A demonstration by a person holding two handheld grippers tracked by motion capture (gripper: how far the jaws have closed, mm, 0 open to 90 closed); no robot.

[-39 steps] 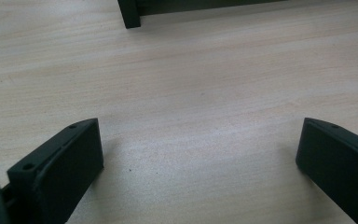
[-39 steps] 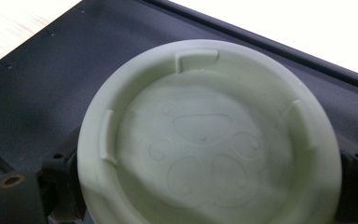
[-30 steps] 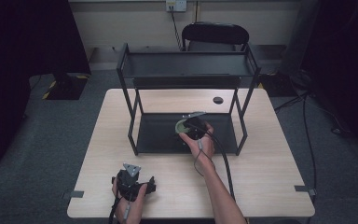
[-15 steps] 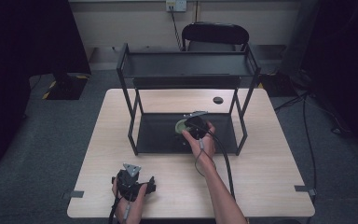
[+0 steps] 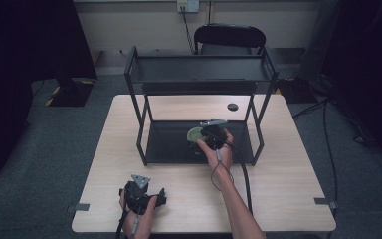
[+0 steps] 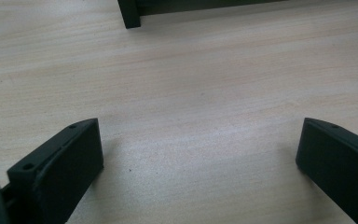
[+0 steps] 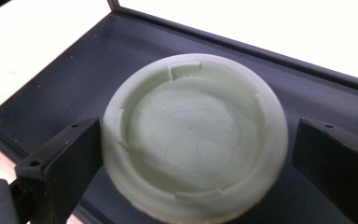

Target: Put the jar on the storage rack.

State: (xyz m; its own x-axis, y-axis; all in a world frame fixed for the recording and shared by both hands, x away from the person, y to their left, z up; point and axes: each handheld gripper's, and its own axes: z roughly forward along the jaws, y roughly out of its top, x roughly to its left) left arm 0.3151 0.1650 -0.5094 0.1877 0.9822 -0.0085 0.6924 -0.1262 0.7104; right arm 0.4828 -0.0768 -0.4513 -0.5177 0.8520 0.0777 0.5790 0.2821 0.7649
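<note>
1. The light wood-grain tabletop (image 5: 288, 174) filled the centre of the high view. A black metal two-tier shelf rack (image 5: 199, 74) stood on its far half.
2. The right gripper (image 5: 210, 135) sat at centre frame in the high view, held in the right hand (image 5: 218, 149) and reaching under the rack's top tier, over the dark bottom shelf.
3. In the right gripper view, its fingers (image 7: 60, 163) were spread apart, one on each side of a pale green round dish with a paw-print relief (image 7: 193, 135). The left finger looked to be at the dish's rim; contact can't be confirmed. The right finger stood clear of it.
4. The dish lay flat on the rack's bottom shelf (image 7: 51, 88), mid-frame in that view. In the high view it showed as a small green disc (image 5: 195, 133) just left of the right gripper.
5. The left gripper (image 5: 142, 191) was at lower left of the high view, in the left hand (image 5: 139, 211), near the tabletop's front edge.
6. In the left gripper view, its fingers (image 6: 70, 163) were wide apart with bare tabletop (image 6: 191, 93) between them. A black rack foot (image 6: 129, 14) sat at the top edge, left of centre.
</note>
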